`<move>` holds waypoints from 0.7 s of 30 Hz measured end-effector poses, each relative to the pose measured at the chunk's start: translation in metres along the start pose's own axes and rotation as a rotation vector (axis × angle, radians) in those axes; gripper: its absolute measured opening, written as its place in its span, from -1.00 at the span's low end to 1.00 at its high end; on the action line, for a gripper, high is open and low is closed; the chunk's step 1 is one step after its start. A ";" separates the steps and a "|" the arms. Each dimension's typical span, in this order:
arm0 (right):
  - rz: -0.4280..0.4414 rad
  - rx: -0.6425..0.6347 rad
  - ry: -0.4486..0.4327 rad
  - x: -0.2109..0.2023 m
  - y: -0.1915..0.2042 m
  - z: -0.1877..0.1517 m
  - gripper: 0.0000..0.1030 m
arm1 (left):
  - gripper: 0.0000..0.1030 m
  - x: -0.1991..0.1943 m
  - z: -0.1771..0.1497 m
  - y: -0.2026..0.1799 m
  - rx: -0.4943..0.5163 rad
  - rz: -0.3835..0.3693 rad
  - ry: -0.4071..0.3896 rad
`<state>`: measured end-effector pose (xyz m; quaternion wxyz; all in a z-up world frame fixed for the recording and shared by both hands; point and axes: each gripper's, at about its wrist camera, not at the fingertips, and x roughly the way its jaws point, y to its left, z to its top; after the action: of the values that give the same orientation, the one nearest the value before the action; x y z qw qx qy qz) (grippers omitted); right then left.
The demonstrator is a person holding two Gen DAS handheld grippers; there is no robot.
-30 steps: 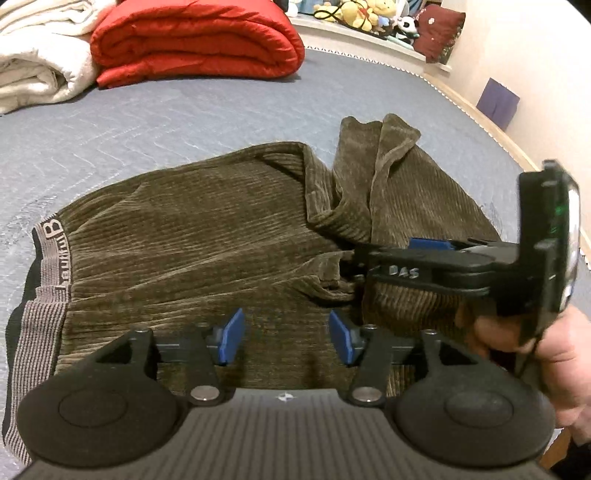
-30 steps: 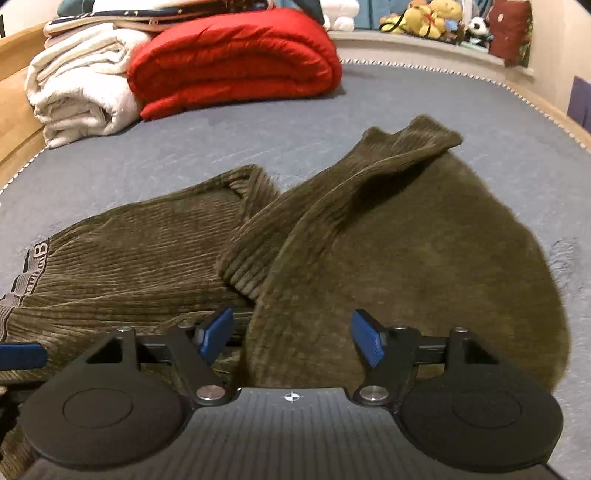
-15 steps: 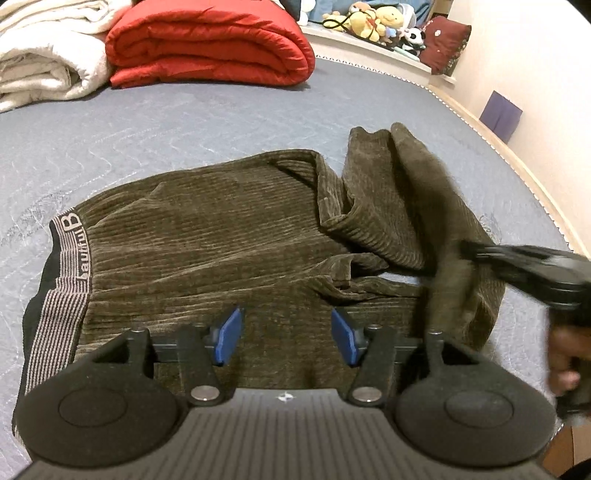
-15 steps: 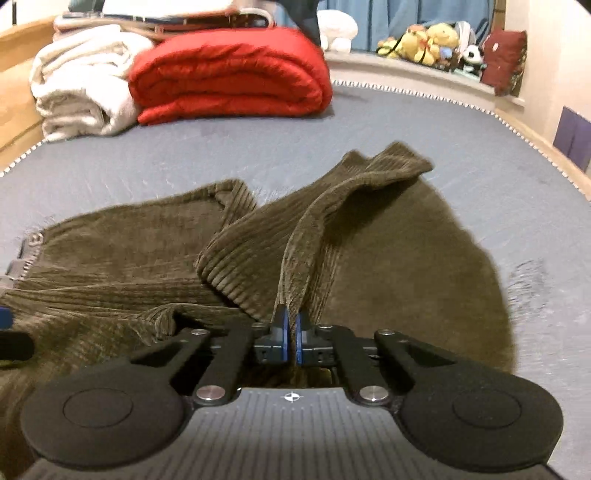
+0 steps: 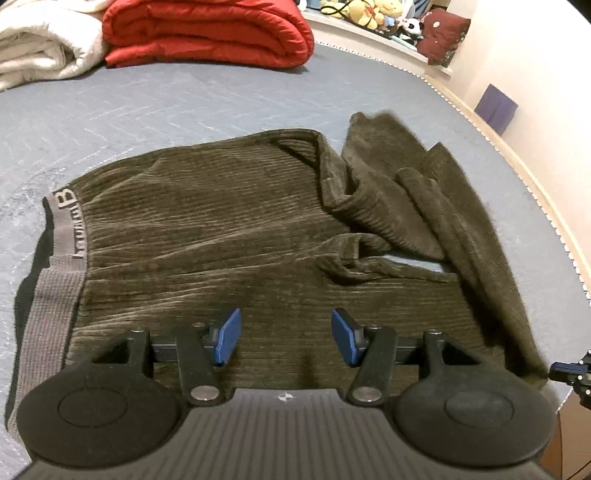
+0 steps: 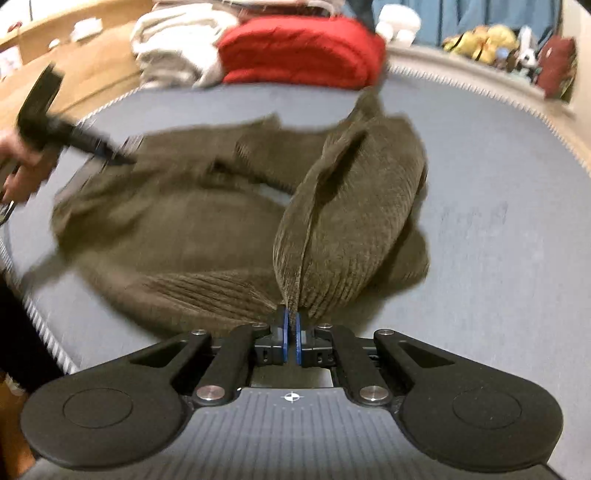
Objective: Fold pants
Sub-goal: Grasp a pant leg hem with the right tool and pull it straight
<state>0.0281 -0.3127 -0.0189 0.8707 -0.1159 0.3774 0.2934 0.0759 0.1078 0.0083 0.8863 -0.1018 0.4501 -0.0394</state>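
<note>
Pants of olive corduroy are pinched at a leg fold by the right gripper, whose blue pads are clamped tight on the cloth, which is lifted into a ridge above the bed. The left gripper is held with its jaws apart over the near side of the pants (nothing is gripped between them). The garment is spread across the grey bed cover, waistband toward the left edge. At the far edge, a red quilt and a white blanket are stacked.
</note>
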 end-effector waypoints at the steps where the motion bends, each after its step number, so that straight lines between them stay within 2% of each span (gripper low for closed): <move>1: -0.008 -0.005 -0.001 -0.002 0.002 0.001 -0.93 | 0.20 0.001 0.000 -0.004 0.010 0.003 -0.003; 4: -0.008 0.019 -0.086 -0.013 0.001 0.018 -0.91 | 0.20 0.009 -0.002 -0.014 0.041 0.023 0.001; 6: 0.002 0.087 -0.158 -0.015 -0.007 0.035 -0.75 | 0.20 0.016 -0.003 -0.017 0.053 0.037 0.012; 8: -0.002 0.168 -0.209 -0.009 -0.017 0.049 -0.42 | 0.20 0.022 -0.004 -0.018 0.058 0.052 0.020; 11: -0.018 0.232 -0.246 0.012 -0.023 0.071 -0.36 | 0.20 0.027 -0.003 -0.015 0.053 0.067 0.027; 13: -0.018 0.283 -0.253 0.031 -0.028 0.085 -0.36 | 0.20 0.027 -0.003 -0.013 0.050 0.073 0.027; 16: -0.055 0.331 -0.209 0.072 -0.030 0.103 -0.34 | 0.20 0.025 -0.004 -0.010 0.051 0.075 0.026; 19: -0.110 0.318 -0.176 0.107 -0.027 0.115 -0.10 | 0.20 0.019 -0.003 -0.005 0.044 0.080 0.024; 21: -0.128 0.310 -0.140 0.127 -0.025 0.120 -0.10 | 0.20 0.015 -0.002 0.000 0.034 0.084 0.018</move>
<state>0.1826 -0.2288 -0.0288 0.9191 0.0165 0.3485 0.1830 0.0829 0.1050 -0.0044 0.8846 -0.0676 0.4613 -0.0109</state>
